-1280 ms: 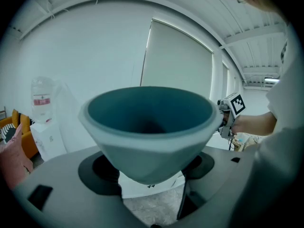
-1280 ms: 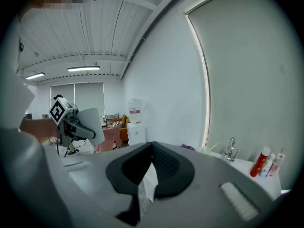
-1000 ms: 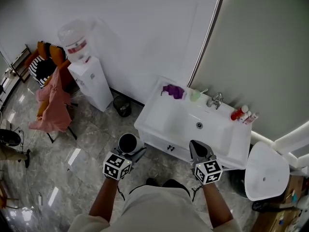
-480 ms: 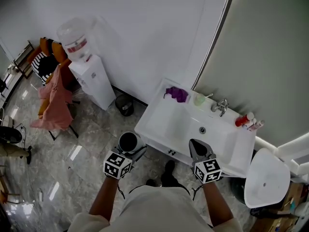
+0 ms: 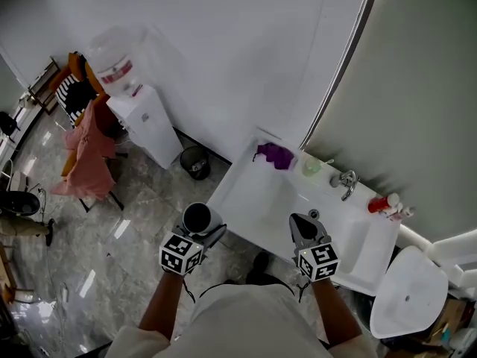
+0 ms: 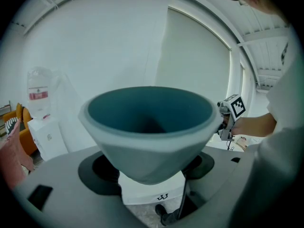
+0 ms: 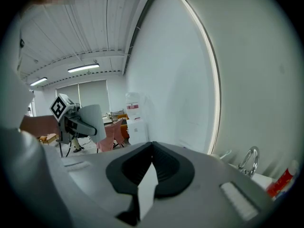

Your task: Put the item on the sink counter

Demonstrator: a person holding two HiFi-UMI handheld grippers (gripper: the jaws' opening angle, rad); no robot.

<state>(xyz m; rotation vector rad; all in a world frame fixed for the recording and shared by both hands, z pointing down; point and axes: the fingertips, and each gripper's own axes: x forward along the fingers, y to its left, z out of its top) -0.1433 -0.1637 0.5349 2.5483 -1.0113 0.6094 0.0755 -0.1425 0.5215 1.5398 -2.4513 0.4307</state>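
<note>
Fingers (image 6: 95,171) of your left gripper (image 5: 204,230) are clamped on the lower wall of a cup (image 6: 149,127), white outside and dark inside. The cup is upright with its mouth up. Fingers (image 7: 167,167) of your right gripper (image 5: 302,226) are closed tip to tip with nothing between them.

Status: the cup is picked up and in the air, but it is not placed. In the head view it hangs over the floor (image 5: 134,200), just off the front left edge of the bench (image 5: 242,198). It touches nothing but the fingers. The right gripper appears over the front of the bench, near the basin (image 5: 328,215), and takes no part in the grip.

Remaining steps, as judged from this position:
1. Bring the cup over the bench.
2. Lower it onto a bare area. The left part beside the basin looks free. A purple cloth (image 5: 277,155), the tap (image 5: 348,183) and bottles (image 5: 387,204) occupy the back edge.
3. Release the left fingers and withdraw.
</note>
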